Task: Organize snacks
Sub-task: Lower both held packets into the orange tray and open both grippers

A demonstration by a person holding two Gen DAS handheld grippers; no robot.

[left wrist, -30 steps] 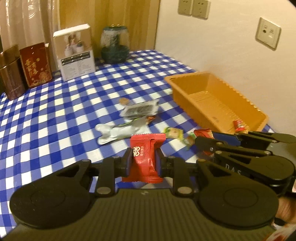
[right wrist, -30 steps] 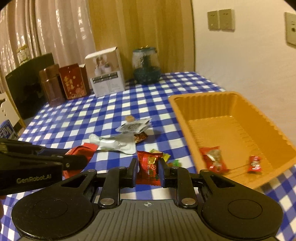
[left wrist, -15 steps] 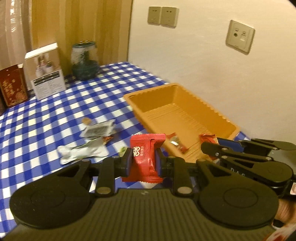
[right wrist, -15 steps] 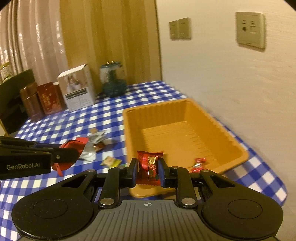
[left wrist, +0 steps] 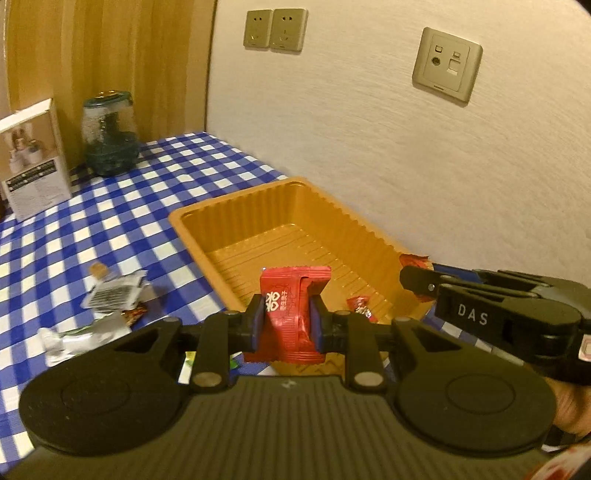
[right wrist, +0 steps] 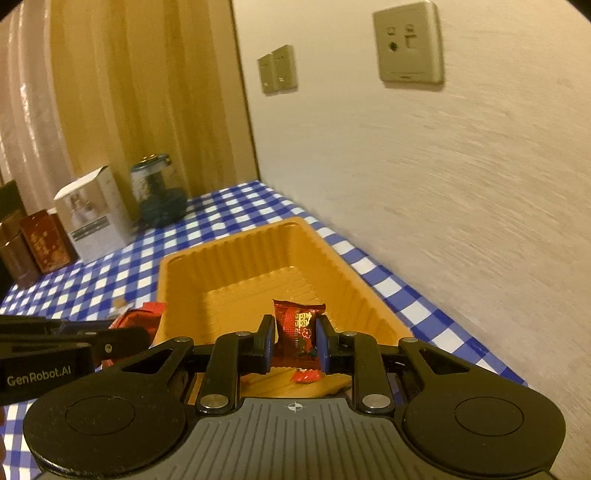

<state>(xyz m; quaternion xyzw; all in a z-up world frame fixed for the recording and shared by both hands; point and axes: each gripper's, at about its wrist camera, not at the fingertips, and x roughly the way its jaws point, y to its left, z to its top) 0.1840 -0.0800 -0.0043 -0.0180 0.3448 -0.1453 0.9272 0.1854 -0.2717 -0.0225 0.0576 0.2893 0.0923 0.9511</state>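
Note:
My left gripper (left wrist: pixel 286 323) is shut on a red snack packet (left wrist: pixel 291 314) and holds it over the near end of the orange tray (left wrist: pixel 229 216). My right gripper (right wrist: pixel 295 345) is shut on a small dark red candy packet (right wrist: pixel 297 328) above the same tray (right wrist: pixel 192 273). A small red candy (left wrist: pixel 360 305) lies on the tray floor and also shows in the right wrist view (right wrist: pixel 306 376). Several loose snack wrappers (left wrist: pixel 110 295) lie on the blue checked cloth left of the tray. Each gripper shows in the other's view, the right one (left wrist: pixel 413 282) and the left one (right wrist: pixel 114 338).
A white box (left wrist: pixel 31 158), a dark glass jar (left wrist: pixel 109 136) and brown tins (right wrist: pixel 33 243) stand at the back of the table. The wall with sockets (left wrist: pixel 275 29) runs close along the tray's right side.
Both grippers have moved right and forward with their packets, from over the loose snacks to above the tray's near end.

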